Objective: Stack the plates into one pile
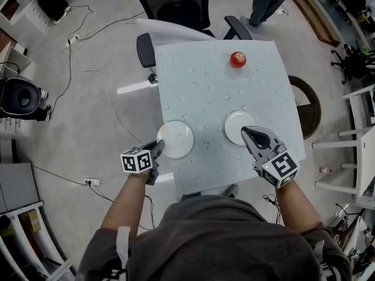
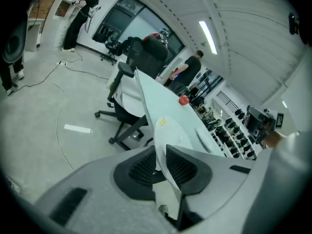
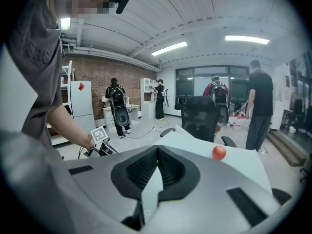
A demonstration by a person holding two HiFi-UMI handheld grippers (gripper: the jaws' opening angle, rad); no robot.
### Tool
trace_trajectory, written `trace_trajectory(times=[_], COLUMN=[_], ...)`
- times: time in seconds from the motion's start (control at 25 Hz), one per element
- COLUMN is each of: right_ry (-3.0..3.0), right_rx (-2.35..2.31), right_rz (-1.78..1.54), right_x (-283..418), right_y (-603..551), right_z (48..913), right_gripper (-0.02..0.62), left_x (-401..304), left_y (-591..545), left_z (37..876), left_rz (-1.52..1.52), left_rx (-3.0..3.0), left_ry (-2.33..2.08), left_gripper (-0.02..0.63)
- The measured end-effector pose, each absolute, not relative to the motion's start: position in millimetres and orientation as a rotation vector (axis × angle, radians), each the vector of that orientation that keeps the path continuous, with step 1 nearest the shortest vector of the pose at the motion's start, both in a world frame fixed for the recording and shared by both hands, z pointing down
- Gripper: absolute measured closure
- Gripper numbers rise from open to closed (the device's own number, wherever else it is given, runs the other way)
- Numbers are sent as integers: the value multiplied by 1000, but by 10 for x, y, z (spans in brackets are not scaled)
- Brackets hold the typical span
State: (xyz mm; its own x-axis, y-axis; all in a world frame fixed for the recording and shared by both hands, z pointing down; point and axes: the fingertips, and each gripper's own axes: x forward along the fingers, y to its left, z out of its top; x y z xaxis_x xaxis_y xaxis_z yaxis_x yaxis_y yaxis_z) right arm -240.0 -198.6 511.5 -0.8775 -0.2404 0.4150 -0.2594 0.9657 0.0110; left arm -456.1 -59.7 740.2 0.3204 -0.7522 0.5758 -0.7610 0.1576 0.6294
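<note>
Two white plates lie on the pale table (image 1: 205,81) near its front edge. The left plate (image 1: 177,139) has its left rim between the pads of my left gripper (image 1: 159,147). In the left gripper view the plate (image 2: 168,126) runs edge-on through my left gripper (image 2: 163,152), and both pads press on it. The right plate (image 1: 238,125) lies flat, also seen as the right plate (image 2: 204,138). My right gripper (image 1: 251,134) hovers over its near right rim, shut with nothing held. In the right gripper view my right gripper (image 3: 158,152) shows jaws meeting at the tips.
A red apple (image 1: 238,59) sits at the table's far right, also visible as the apple (image 3: 219,152). A black office chair (image 1: 176,4) stands behind the table. A dark round basket (image 1: 309,105) is on the floor to the right. Cables cross the floor at left.
</note>
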Motion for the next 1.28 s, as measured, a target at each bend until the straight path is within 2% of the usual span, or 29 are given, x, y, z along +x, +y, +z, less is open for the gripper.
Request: trace_trajectory(times=[0.2,0.6,0.96,1.28], right_ry=[-2705,-2720,-2671,-2614], right_rx=[399,576,783,907], right_rz=[70,75,105,148], right_x=[-2289,-1668,-814,-234], right_y=[-2080,-2360,-2527,-2550], right_z=[5058,4834,4852,4919], right_gripper=[601,601,601,601], left_x=[-4448,-3772,-2786,-2339], left_y=[-713,-1348,-2199,-2610], left_z=[6979,6336,6477,6848], left_rz=[-175,-231,-64,48], left_rx=[1590,1700,1786,1750], left_ry=[-1355,-1198,-1068,-1018], left_gripper=[590,591,591,591])
